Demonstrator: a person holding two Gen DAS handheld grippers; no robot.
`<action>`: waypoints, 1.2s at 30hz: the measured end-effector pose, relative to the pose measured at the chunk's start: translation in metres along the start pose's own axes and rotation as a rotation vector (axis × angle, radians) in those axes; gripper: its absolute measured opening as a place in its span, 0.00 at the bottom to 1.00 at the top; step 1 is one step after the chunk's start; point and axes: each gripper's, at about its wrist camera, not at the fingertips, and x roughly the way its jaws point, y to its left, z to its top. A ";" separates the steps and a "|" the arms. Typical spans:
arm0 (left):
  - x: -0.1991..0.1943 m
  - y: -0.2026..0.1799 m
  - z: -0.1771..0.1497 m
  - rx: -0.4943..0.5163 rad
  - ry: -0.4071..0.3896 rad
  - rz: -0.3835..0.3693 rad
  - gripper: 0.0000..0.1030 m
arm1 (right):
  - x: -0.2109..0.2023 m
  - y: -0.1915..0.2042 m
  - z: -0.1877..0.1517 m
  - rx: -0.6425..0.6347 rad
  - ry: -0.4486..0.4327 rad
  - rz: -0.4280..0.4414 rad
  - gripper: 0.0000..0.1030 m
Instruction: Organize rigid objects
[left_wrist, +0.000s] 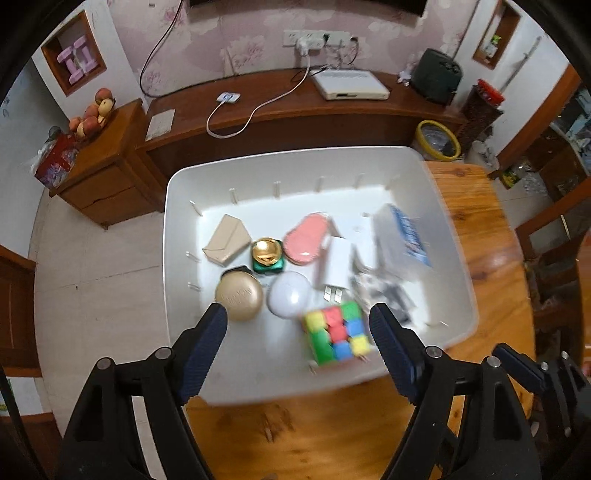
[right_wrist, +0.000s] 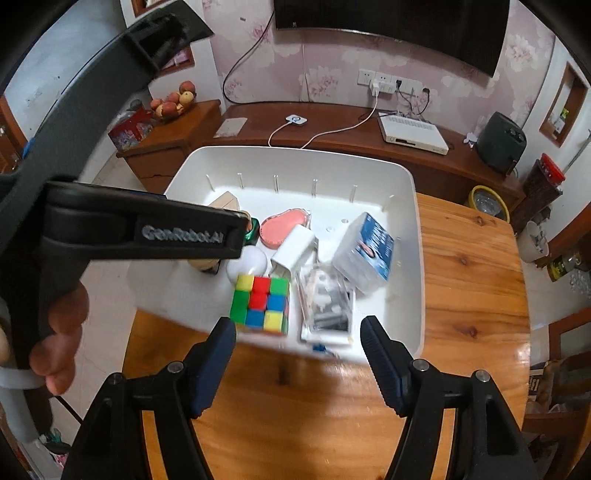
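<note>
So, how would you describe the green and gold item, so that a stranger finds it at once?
Look into the large white bin on the wooden table. Near its middle, between the beige folded box and the pink oval case, stands the small jar. It alone has a shiny gold top on a dark green base; the round gold compact beside it is flat and matte.

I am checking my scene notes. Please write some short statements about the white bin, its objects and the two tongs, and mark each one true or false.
1. The colourful cube lies inside the white bin. True.
2. The left tongs are shut on the cube. False: they are open and empty.
3. The right tongs are open and hold nothing. True.
4. The pink oval case lies on the wooden table. False: it is in the bin.
5. The bin is divided into compartments. False: it is one open space.
</note>
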 end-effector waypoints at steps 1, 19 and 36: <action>-0.011 -0.006 -0.006 0.007 -0.014 -0.003 0.80 | -0.007 -0.003 -0.005 0.000 -0.008 0.003 0.69; -0.146 -0.072 -0.116 -0.046 -0.212 -0.017 0.80 | -0.139 -0.062 -0.093 0.044 -0.149 0.020 0.75; -0.178 -0.089 -0.177 -0.121 -0.278 0.087 0.80 | -0.199 -0.082 -0.127 0.212 -0.213 0.018 0.77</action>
